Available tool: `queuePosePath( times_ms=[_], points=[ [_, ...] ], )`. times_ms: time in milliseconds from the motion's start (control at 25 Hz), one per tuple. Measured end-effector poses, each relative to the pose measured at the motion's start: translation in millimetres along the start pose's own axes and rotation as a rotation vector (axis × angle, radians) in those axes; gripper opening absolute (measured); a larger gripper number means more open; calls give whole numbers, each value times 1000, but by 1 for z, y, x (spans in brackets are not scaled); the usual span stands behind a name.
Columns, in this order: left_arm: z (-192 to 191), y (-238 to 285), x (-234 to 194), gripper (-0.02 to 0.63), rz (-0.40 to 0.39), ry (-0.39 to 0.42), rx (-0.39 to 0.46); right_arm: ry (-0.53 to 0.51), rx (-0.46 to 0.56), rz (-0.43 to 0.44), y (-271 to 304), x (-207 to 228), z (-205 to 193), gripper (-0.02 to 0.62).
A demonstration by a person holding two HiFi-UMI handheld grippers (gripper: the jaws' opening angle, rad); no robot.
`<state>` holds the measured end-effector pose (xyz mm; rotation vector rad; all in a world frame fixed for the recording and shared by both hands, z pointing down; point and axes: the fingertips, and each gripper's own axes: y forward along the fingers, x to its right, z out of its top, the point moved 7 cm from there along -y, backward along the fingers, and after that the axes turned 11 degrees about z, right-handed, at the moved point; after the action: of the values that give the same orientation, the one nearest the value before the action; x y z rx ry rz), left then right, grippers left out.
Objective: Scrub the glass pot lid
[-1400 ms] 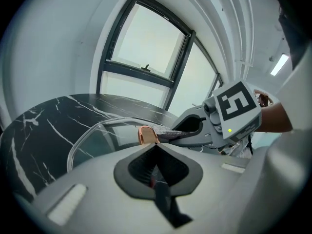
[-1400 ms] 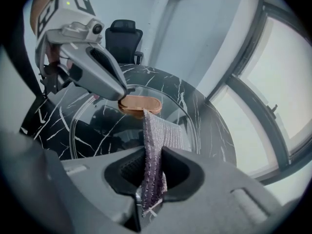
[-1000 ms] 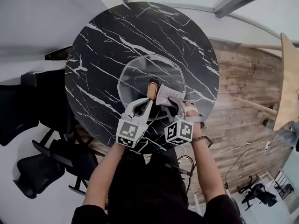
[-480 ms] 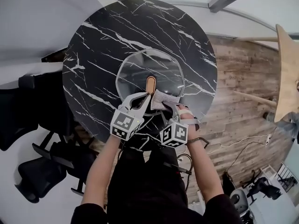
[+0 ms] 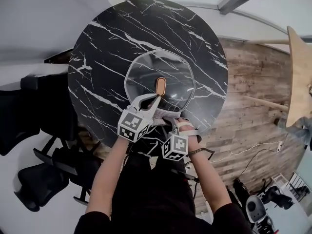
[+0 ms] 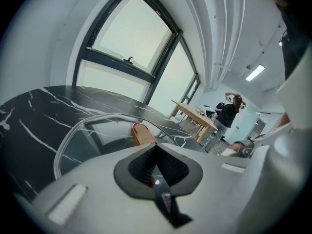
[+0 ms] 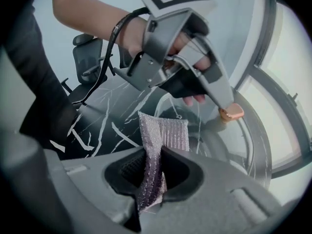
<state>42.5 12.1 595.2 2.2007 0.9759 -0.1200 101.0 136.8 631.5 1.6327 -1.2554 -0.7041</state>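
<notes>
1. Shows the glass pot lid (image 5: 141, 79) flat on the dark marble surface (image 5: 112, 33), orange handle (image 5: 160, 85) uppermost.
2. Has the left gripper (image 6: 155, 169) pressed together at the handle's near end, seemingly nipping it. Has the right gripper (image 7: 151, 177) pinching a silvery scrub cloth (image 7: 165, 133) just on the near side of the handle.
3. Could skid the lid over the slick stone if a sideways stroke beats that slim hold on the handle.
4. Could tug the cloth free, since only one edge is pinched.
5. Offers no readable brand or label; carries only black-and-white square markers on the gripper cubes.
</notes>
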Motion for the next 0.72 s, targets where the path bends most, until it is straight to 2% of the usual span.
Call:
queuePosePath(
  times_ms=[160,280,360,440,560,720],
  points=[
    [-1,1,0,2,15,-17,0,-13,-18,39,9,-18,5,71],
    [-1,1,1,2,32,-58,0,-17,-16,150,14,-28,10,71],
    [-2,-1,0,2,39,-93,-6,-6,37,240,10,-32,15,71],
    [0,-8,0,2,35,-127,15,24,117,265,-1,-32,17,71],
    [16,-33,1,2,49,-121,122,120,217,145,-30,-20,13,71],
    [39,-71,1,2,122,-82,270,320,329,-39,-69,0,0,71]
  ],
)
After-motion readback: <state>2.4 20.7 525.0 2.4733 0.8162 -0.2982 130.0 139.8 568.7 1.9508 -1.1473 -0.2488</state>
